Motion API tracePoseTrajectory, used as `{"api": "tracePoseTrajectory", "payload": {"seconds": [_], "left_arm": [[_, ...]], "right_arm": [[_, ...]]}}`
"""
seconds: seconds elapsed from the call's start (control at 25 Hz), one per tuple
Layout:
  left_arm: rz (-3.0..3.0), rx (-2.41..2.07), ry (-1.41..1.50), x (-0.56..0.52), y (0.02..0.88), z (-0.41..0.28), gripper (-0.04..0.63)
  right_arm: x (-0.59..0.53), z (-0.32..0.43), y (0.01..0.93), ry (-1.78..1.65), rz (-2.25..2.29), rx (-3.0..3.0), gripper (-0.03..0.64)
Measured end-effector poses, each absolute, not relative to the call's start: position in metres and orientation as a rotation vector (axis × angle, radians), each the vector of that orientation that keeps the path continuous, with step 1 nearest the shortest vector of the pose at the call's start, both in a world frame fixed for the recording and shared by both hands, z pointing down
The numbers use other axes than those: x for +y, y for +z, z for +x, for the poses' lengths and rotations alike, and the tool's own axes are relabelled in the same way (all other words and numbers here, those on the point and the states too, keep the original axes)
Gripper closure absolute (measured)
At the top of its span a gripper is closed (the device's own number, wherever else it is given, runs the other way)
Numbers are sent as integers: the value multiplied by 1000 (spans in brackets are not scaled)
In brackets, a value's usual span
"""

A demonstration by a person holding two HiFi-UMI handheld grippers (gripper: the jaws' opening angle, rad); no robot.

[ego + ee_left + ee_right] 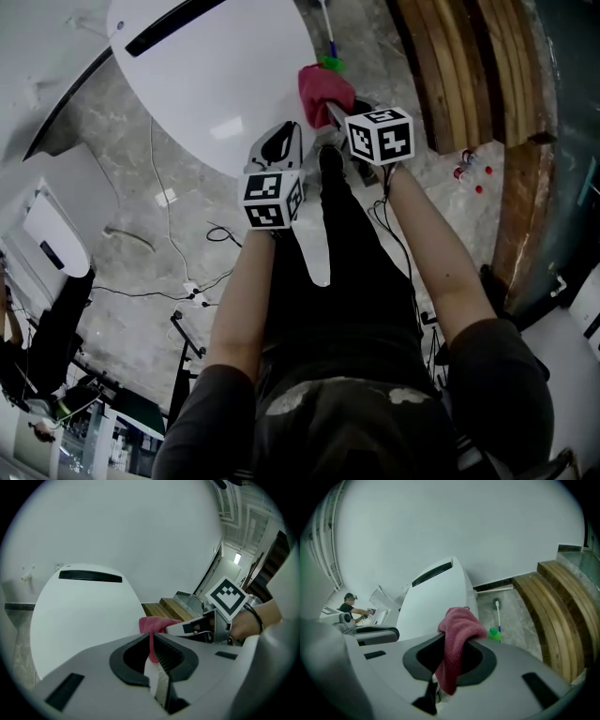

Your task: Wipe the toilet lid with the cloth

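Cloth [324, 90], pink and bunched, is seen clamped in the right gripper [330, 112]; in the right gripper view its jaws are closed on the fabric, which is folded over the right-hand jaw and hangs down into the gap between them. Toilet lid [211, 80], white and closed, is recorded at the top of the head view, with a dark slot near its far end. The cloth is held at the lid's right-hand edge, close to its near end; whether fabric and lid are in contact cannot be told. The left gripper [279, 142] is held just beside the right one, its tips over the near rim of the lid. Its jaws are brought almost fully together and nothing is held between them; the pink seen through the slit in the left gripper view is the cloth beyond. A marker cube [272, 198] is noted behind those jaws. A brush [497, 617] with a green part is seen lying on the grey floor [141, 244] to the right of the toilet, near wooden steps [555, 611]. A person [348, 604] is visible far off at the left of the right gripper view.
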State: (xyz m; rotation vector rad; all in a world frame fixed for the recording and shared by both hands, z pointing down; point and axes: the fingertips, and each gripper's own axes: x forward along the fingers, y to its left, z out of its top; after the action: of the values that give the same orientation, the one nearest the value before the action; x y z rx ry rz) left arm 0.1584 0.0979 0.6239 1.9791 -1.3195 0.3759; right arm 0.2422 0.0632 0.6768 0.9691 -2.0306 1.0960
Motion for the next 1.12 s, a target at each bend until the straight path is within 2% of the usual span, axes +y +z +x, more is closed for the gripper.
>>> {"api": "tracePoseTrajectory", "payload": {"seconds": [0.2, 0.48, 0.68, 0.88, 1.12], "left_arm": [[2000, -1357, 420, 109, 622, 93, 563], [1918, -1455, 446, 148, 625, -35, 563], [1872, -1475, 460, 183, 632, -81, 563], [1829, -1482, 451, 208, 649, -90, 563], [1831, -1429, 449, 220, 661, -32, 563]], "right_arm": [[94, 185, 672, 1136, 950, -2052, 561], [140, 42, 643, 1178, 808, -2175, 561], [170, -14, 662, 1203, 753, -2141, 561], [191, -8, 684, 1200, 752, -2083, 561], [203, 75, 699, 1199, 825, -2016, 561]]}}
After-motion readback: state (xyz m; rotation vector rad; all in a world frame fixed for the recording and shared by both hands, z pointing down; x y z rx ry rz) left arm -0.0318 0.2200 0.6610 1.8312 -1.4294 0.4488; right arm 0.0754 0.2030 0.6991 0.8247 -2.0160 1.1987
